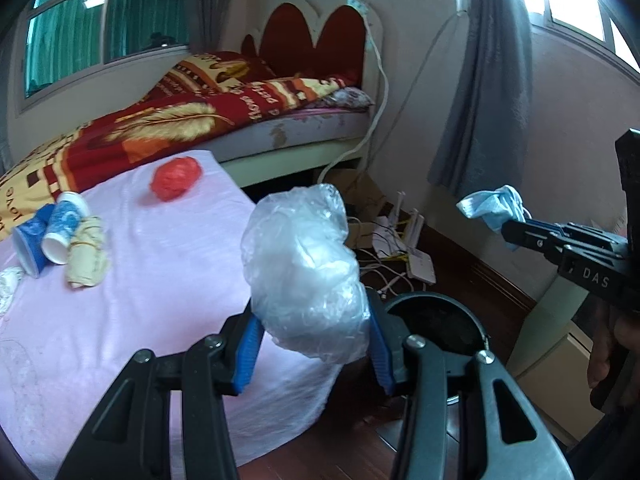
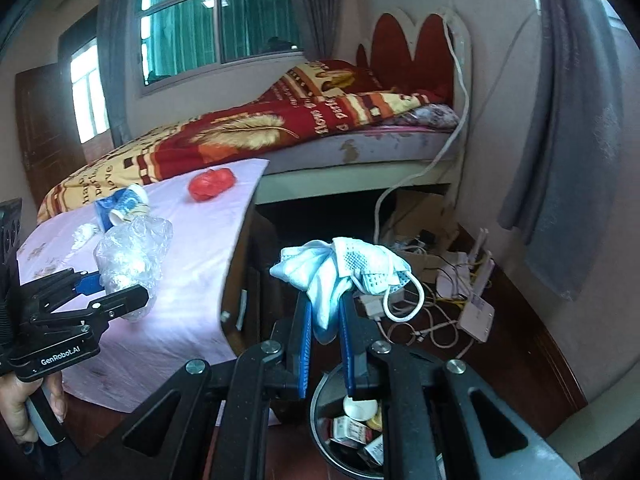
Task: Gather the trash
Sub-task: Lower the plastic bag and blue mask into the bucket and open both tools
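My left gripper (image 1: 312,320) is shut on a crumpled clear plastic bag (image 1: 304,264) and holds it over the table's right edge, beside the black trash bin (image 1: 436,320). The bag also shows in the right wrist view (image 2: 132,252). My right gripper (image 2: 326,312) is shut on a blue-white face mask (image 2: 344,268) and holds it above the bin (image 2: 352,428), which has trash inside. The mask also shows in the left wrist view (image 1: 492,204). On the pink-covered table (image 1: 140,300) lie a red crumpled bag (image 1: 176,178), blue-white paper cups (image 1: 52,232) and a beige wrapper (image 1: 86,252).
A bed with a red and yellow blanket (image 1: 172,120) stands behind the table. Routers and tangled cables (image 2: 460,296) lie on the wooden floor by the wall. A grey curtain (image 2: 568,128) hangs at the right. White crumpled paper (image 2: 84,234) lies on the table's left.
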Tool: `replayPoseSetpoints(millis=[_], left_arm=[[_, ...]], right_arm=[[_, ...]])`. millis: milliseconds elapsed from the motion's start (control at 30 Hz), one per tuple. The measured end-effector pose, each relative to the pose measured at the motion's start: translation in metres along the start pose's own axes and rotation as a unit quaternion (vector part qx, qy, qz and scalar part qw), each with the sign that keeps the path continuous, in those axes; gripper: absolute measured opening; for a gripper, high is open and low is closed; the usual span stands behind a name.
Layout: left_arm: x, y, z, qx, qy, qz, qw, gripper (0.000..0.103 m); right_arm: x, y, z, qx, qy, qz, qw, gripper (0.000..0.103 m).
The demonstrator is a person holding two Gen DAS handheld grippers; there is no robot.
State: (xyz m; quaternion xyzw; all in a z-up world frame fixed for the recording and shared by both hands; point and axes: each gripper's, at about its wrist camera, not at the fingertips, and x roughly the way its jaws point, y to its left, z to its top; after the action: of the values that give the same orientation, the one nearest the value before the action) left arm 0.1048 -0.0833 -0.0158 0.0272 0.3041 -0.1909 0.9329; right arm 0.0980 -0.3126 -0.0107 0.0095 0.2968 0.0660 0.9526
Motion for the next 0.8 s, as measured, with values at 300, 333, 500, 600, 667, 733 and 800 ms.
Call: replayPoseSetpoints(millis=[300, 333, 500, 600, 667, 733, 800], left_arm=[[0.022, -0.045, -0.006, 0.03, 0.019, -0.038, 0.9987, 0.049], [0.024, -0.049, -0.007, 0.032, 0.022, -0.041, 0.9984, 0.049], [0.04, -0.073, -0.011, 0.044, 0.037, -0.063, 0.9964, 0.049], [0.052, -0.085, -0.014, 0.053, 0.045, -0.071, 0.995, 0.049], [0.059, -0.091, -0.017, 0.058, 0.052, -0.076, 0.9941, 0.049], [0.067, -0.094, -0.02, 0.062, 0.056, -0.081, 0.9932, 0.049], [0.076, -0.097, -0.022, 0.064, 0.065, -0.087, 0.9921, 0.049]], right_arm=[[-0.005, -0.038, -0.029, 0.015, 0.018, -0.017, 1.0, 0.014], [-0.006, -0.041, -0.032, 0.015, 0.02, -0.02, 0.999, 0.014], [-0.007, -0.061, -0.049, 0.023, 0.03, -0.026, 0.999, 0.014], [-0.003, -0.07, -0.058, 0.028, 0.038, -0.025, 0.999, 0.014], [0.002, -0.074, -0.063, 0.028, 0.047, -0.025, 0.998, 0.014], [0.009, -0.078, -0.066, 0.029, 0.055, -0.021, 0.998, 0.014], [0.019, -0.081, -0.072, 0.026, 0.068, -0.017, 0.997, 0.014]])
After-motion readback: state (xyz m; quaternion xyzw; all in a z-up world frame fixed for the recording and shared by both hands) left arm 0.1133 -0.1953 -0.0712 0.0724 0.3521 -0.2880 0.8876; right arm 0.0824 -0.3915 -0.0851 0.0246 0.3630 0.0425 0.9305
